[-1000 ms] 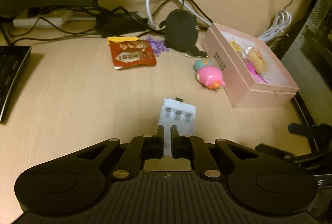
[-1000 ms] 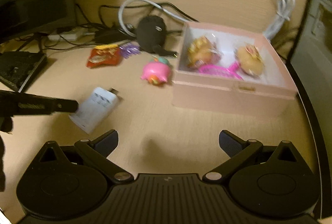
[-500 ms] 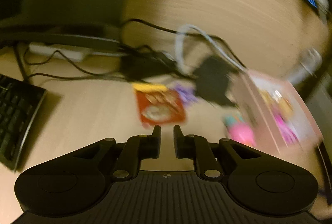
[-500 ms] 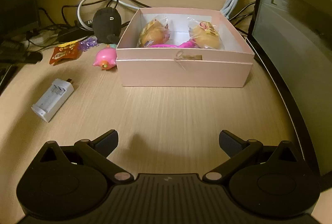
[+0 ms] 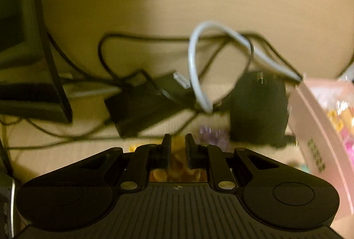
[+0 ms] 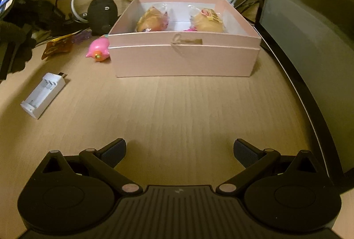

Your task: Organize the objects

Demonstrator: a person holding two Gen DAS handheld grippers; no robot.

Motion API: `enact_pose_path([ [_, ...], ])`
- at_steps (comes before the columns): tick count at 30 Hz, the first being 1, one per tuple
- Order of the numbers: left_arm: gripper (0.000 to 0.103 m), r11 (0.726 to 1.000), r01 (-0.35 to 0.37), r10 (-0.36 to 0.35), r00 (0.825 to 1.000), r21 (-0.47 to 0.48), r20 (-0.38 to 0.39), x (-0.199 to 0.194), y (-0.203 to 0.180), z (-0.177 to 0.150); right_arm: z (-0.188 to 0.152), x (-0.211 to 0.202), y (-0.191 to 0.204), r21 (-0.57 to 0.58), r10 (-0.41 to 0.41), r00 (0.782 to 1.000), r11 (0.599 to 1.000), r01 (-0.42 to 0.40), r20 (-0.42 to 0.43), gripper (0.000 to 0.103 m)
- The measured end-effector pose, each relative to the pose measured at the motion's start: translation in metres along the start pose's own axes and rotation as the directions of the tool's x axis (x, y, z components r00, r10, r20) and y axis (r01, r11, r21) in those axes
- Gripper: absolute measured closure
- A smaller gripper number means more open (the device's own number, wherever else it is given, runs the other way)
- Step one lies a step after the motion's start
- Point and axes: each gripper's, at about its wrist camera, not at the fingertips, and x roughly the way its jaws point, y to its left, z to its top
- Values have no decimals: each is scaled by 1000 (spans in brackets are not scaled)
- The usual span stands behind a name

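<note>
Left wrist view: the left gripper (image 5: 177,147), fingers nearly together and gripping nothing, hovers with the snack packet (image 5: 177,169) at 6 o'clock, directly beneath.

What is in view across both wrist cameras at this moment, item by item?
Box: 1, pink, open, mid desk.
Wrapped pastries: 2, golden, inside box.
Pig toy: 1, pink, by the box's left corner.
Snack packet: 1, red-orange, left of pig toy.
Purple trinket: 1, behind packet.
Battery charger: 1, white, lying left foreground.
Round dark object: 1, black, behind pig toy.
Cable loop: 1, grey, back.
Left gripper: nearly closed over the packet, grip unclear.
Right gripper: wide open, empty.
</note>
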Motion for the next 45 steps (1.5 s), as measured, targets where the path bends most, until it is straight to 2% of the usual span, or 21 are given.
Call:
enact_pose_path([
  [4, 88, 999, 32, -32, 999, 38, 3, -10, -1, -24, -2, 0, -2, 16, 7, 1000, 1000, -7, -7, 0],
  [6, 88, 998, 58, -57, 998, 26, -16, -18, 3, -39, -2, -1, -1, 18, 17, 1000, 1000, -17, -8, 0],
  [18, 88, 996, 85, -85, 996, 16, 15, -87, 11, -108, -10, -12, 21, -50, 64, 998, 997, -64, -2, 0],
  [21, 88, 995, 99, -99, 995, 23, 19, -98, 11, -118, -16, -15, 24, -67, 60, 998, 996, -60, -1, 0],
  [24, 87, 995, 100, -100, 995, -12, 21, -105, 16, -122, -17, -15, 23, -59, 58, 998, 997, -57, 11, 0],
  [30, 87, 994, 89, -84, 994, -61, 77, -139, 36, -131, -22, -15, 19, -37, 55, 997, 998, -53, 48, 0],
  [36, 87, 999, 31, -31, 999, -43, 19, -170, 54, -158, -26, -16, 20, -32, 51, 994, 998, -48, 97, 0],
  [42, 87, 999, 20, -18, 998, 34, -57, -179, 40, -187, -26, -15, 22, -29, 48, 993, 999, -45, 105, 0],
  [45, 78, 999, 23, -20, 998, 45, -62, -176, 33, -189, -26, -15, 21, -29, 48, 993, 999, -45, 106, 0],
])
